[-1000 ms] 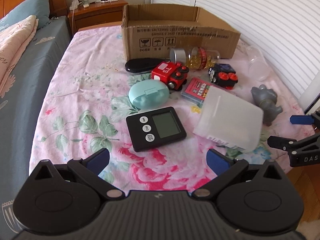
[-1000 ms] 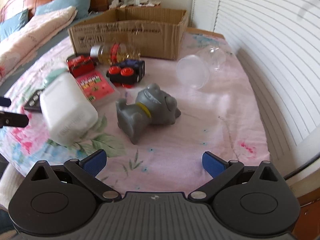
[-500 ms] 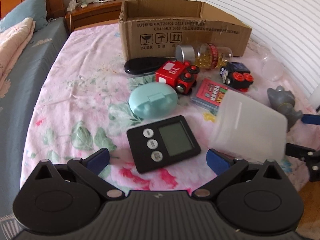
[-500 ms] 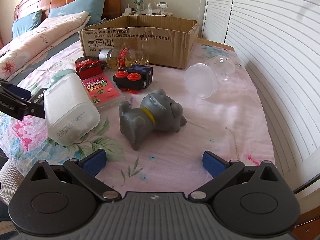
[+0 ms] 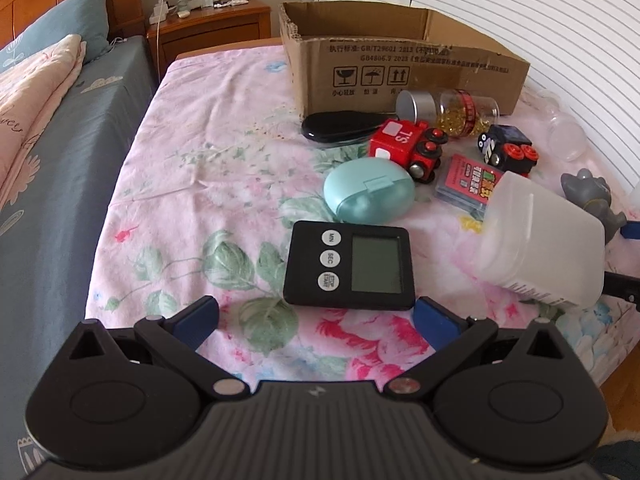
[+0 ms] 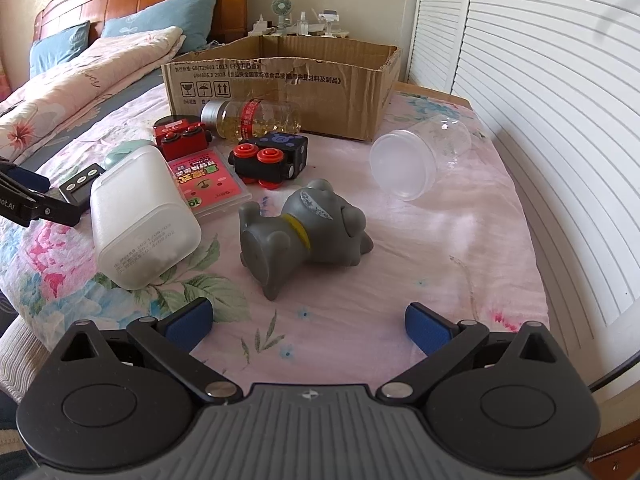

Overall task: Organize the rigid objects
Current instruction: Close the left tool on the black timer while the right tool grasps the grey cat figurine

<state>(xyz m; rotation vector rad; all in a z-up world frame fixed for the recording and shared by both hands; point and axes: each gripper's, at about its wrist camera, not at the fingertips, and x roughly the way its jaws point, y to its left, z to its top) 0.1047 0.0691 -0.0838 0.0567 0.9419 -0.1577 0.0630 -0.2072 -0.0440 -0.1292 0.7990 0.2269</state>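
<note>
My left gripper (image 5: pixel 316 316) is open and empty, just short of a black digital timer (image 5: pixel 348 266) on the floral sheet. Beyond it lie a teal oval case (image 5: pixel 368 190), a red toy train (image 5: pixel 408 148), a card pack (image 5: pixel 468 184) and a white plastic tub (image 5: pixel 544 244). My right gripper (image 6: pixel 308 322) is open and empty, just short of a grey toy figure (image 6: pixel 304 228) lying on its side. The open cardboard box (image 6: pixel 280 84) stands at the back.
A pill bottle (image 6: pixel 252 118), a dark toy train (image 6: pixel 272 156) and a clear jar (image 6: pixel 420 162) lie near the box. A black case (image 5: pixel 340 124) lies by the box. Shutter doors run along the right; the bed edge is at the front right.
Both grippers have moved forward toward the objects. The left one has closed in on the timer, the right one on the grey figure. Both stay open.
</note>
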